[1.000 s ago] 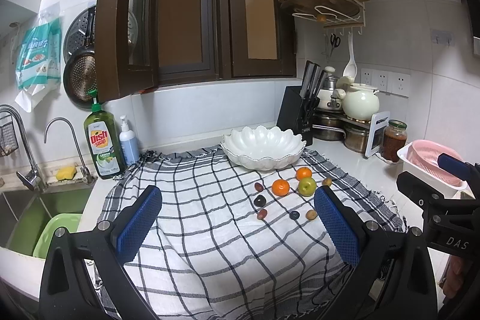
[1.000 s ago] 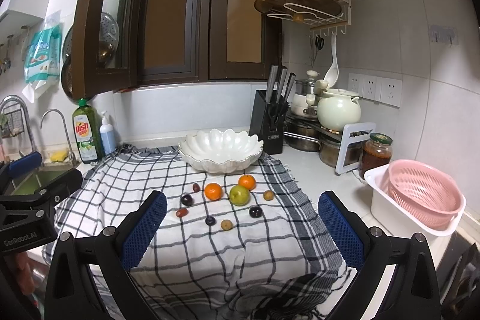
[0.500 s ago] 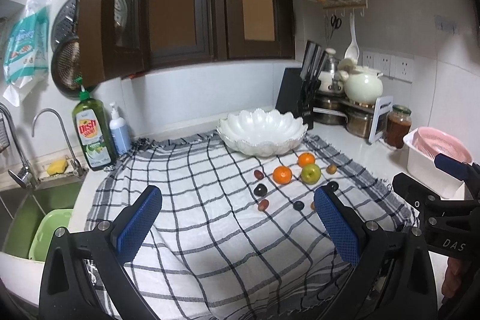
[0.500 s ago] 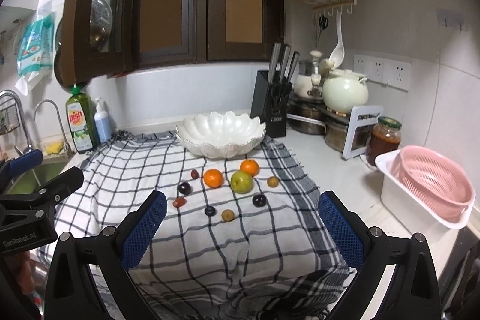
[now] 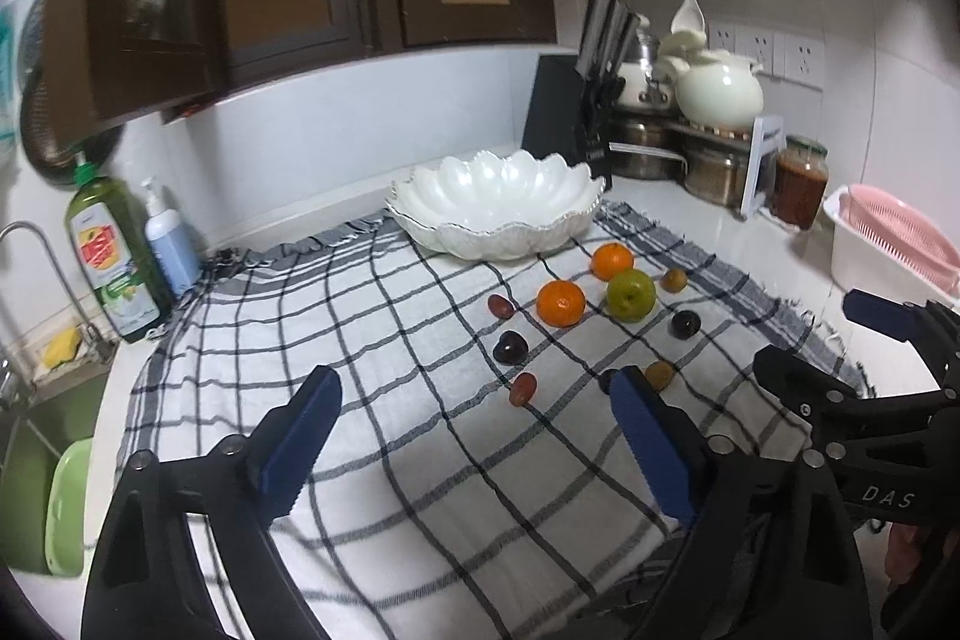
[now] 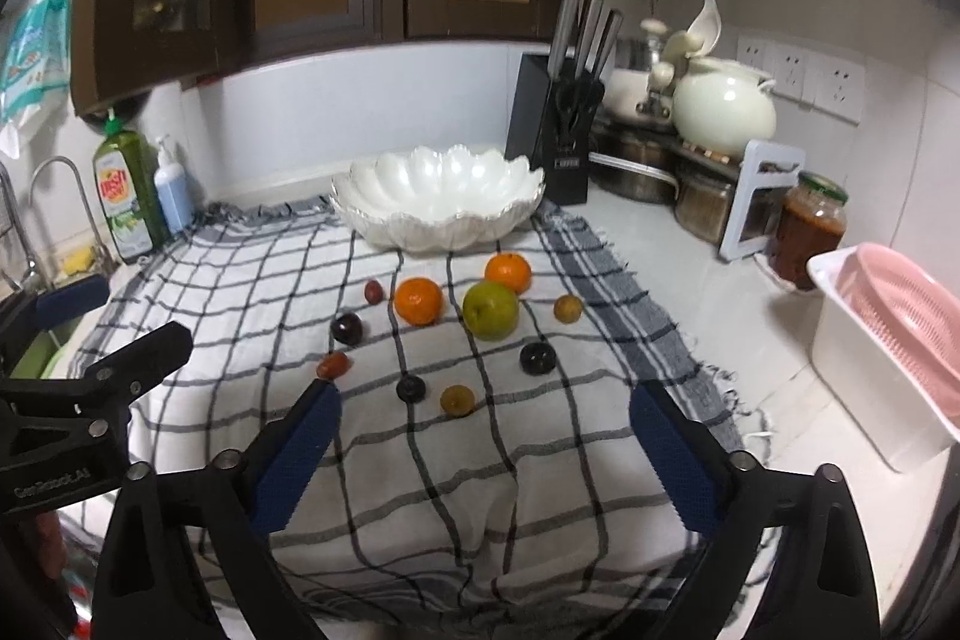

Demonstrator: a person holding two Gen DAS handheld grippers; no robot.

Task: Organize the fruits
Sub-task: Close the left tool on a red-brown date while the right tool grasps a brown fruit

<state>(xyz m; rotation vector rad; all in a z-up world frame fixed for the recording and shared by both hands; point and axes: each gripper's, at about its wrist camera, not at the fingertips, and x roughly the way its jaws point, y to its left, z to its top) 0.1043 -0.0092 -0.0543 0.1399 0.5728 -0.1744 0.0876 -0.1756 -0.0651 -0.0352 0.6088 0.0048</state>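
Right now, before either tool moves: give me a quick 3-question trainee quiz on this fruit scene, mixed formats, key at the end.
1. True or false: the white bowl already holds fruit.
2. Multiple choice: the green apple sits between A) two oranges, B) the orange to its left and a small yellow-brown fruit to its right, C) the knife block and the jar.
3. Fill in: the left tool and right tool are both ____ and hold nothing.

Key: 1 false, the bowl looks empty; 2 B; 3 open.
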